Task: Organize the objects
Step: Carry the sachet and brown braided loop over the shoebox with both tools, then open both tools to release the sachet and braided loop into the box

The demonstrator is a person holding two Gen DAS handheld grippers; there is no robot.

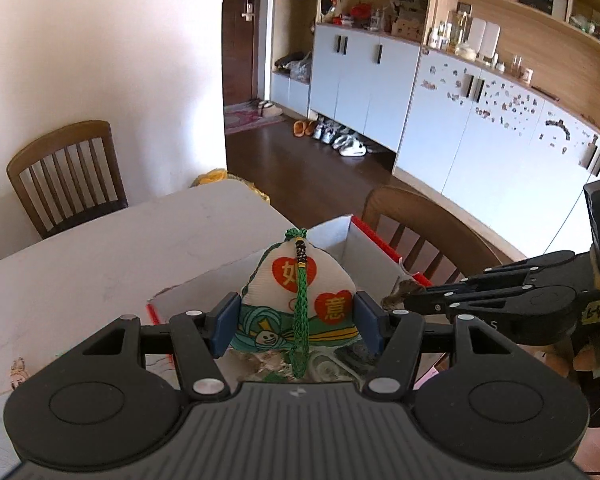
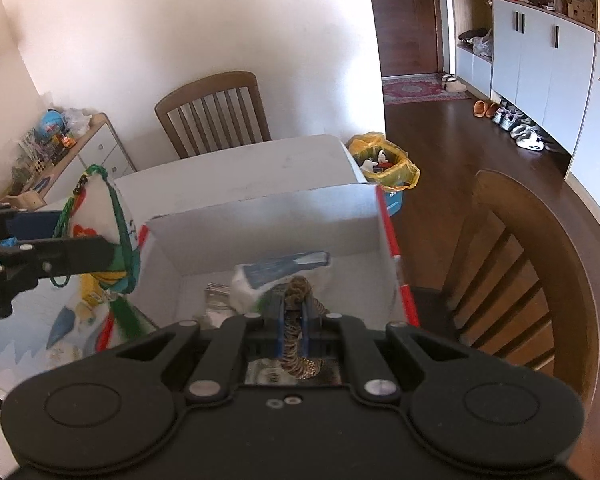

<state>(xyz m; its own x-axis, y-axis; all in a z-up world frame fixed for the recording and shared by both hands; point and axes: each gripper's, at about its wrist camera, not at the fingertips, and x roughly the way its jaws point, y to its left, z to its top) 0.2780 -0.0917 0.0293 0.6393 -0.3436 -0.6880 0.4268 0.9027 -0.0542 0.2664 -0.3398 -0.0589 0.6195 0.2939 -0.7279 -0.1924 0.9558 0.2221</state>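
right now your left gripper [image 1: 296,322] is clamped on a pouch [image 1: 296,300], its blue pads [image 1: 224,324] pressing the pouch's two sides. the pouch is a soft, roughly triangular sachet that stands upright in the grip, narrow tip up and wide base down, so its long axis runs near vertical in the left wrist view. a green braided cord [image 1: 302,320] is knotted at the tip and hangs straight down the front, past the base. on the white cloth you can read two red hearts with yellow characters, 如 on the upper one and 意 on the lower; below them is a teal band with a small cartoon face. the pouch hangs above the near edge of a box [image 1: 364,248], a white carton with red outer edges that sits open on the table [image 1: 100,248].

your right gripper [image 2: 294,308] has its jaws together on a thin coiled thing [image 2: 296,344] with a brown and gold pattern, which runs lengthways between the pads and curls out below them. it is too blurred for you to name. the tips point down into the box, beside a white and blue packet [image 2: 284,266] whose print you cannot read. in the left wrist view, a yellow tag on the right gripper's body carries small handwriting, unclear.
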